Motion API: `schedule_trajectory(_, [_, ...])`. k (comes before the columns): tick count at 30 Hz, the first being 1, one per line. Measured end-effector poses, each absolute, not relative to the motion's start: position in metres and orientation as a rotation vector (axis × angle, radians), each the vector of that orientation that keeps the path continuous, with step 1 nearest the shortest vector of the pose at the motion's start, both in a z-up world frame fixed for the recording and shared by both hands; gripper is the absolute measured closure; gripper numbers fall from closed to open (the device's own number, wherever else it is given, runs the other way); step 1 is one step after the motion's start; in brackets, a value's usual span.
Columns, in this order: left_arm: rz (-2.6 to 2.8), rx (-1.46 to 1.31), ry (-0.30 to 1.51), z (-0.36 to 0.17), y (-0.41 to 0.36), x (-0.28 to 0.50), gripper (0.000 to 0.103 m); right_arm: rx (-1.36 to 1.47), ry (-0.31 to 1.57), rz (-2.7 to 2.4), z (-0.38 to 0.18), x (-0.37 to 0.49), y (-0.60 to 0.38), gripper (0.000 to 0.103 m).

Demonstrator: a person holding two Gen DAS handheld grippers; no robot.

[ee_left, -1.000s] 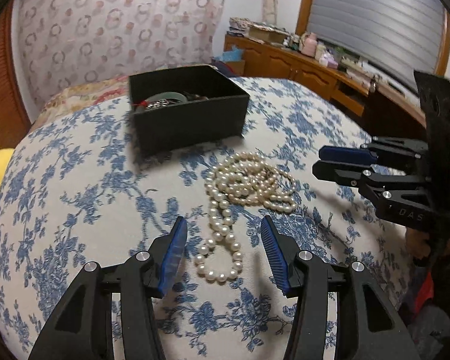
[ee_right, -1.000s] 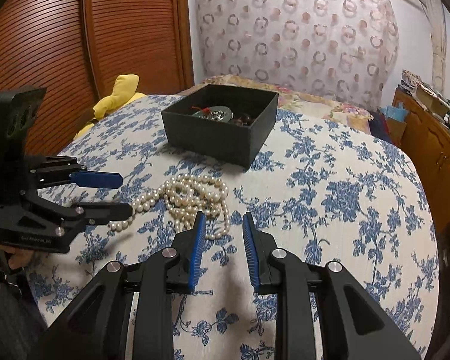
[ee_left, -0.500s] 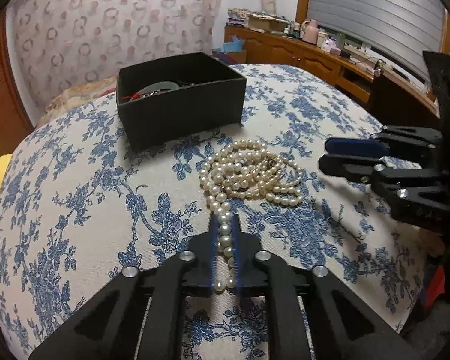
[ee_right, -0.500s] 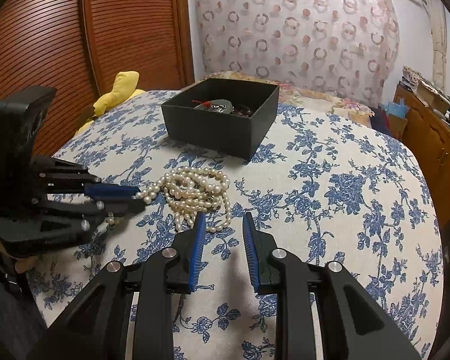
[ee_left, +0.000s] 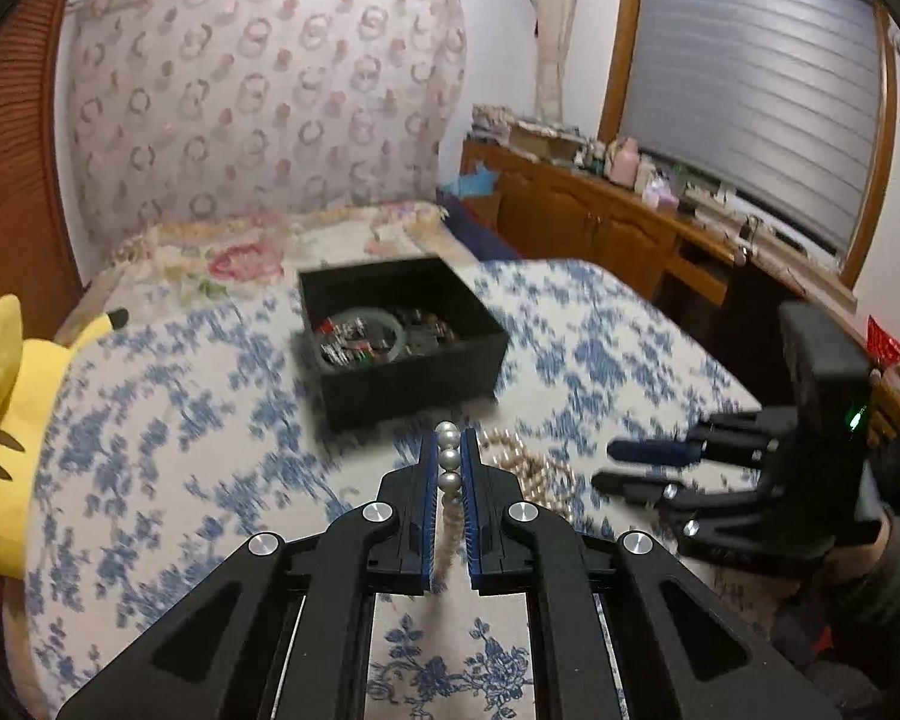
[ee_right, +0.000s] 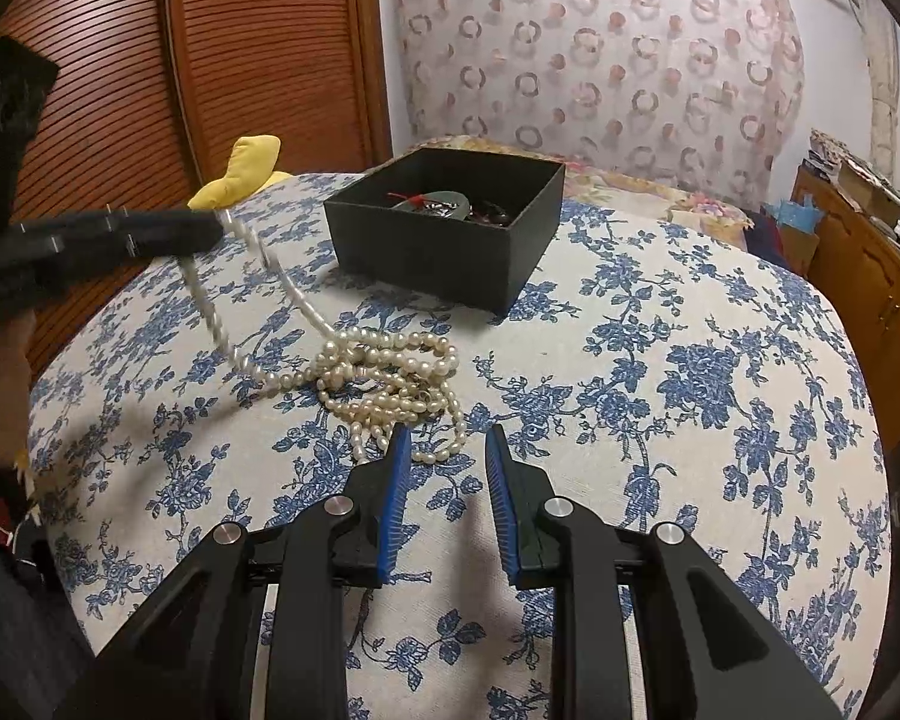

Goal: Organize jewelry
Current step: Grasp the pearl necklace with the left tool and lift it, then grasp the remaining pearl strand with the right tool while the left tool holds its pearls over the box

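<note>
While the left tongs (ee_left: 449, 468) pinch one end of the pearl necklace (ee_right: 384, 378), two strands slope from their tip down to the tangled heap on the bed (ee_right: 690, 420), just ahead of the right tongs (ee_right: 444, 450), which hang narrowly parted and empty. Beyond the heap sits the black box (ee_right: 450, 240) holding other jewelry. No writing is readable. Bare bedspread lies to the right.
</note>
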State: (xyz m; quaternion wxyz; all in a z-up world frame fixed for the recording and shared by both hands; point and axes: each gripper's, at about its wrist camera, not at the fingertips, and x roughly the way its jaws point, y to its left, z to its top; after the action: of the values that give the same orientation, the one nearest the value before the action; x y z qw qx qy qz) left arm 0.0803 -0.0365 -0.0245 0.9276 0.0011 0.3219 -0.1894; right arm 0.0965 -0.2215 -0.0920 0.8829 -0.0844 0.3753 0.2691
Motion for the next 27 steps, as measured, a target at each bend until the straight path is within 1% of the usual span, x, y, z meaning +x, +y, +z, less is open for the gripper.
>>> schedule_trajectory(14, [-0.321, -0.066, 0.500, 0.037, 0.011, 0.061, 0.097, -0.192, 0.796, 0.577, -0.096, 0.101, -0.210, 0.075])
schedule_trajectory(19, [-0.302, -0.074, 0.482, 0.043, 0.022, 0.058, 0.097, -0.207, 0.798, 0.596, -0.096, 0.104, -0.200, 0.075])
schedule_trajectory(27, [-0.297, -0.079, 0.504, 0.032, 0.024, 0.060, 0.097, -0.256, 0.824, 0.690, -0.098, 0.108, -0.165, 0.075])
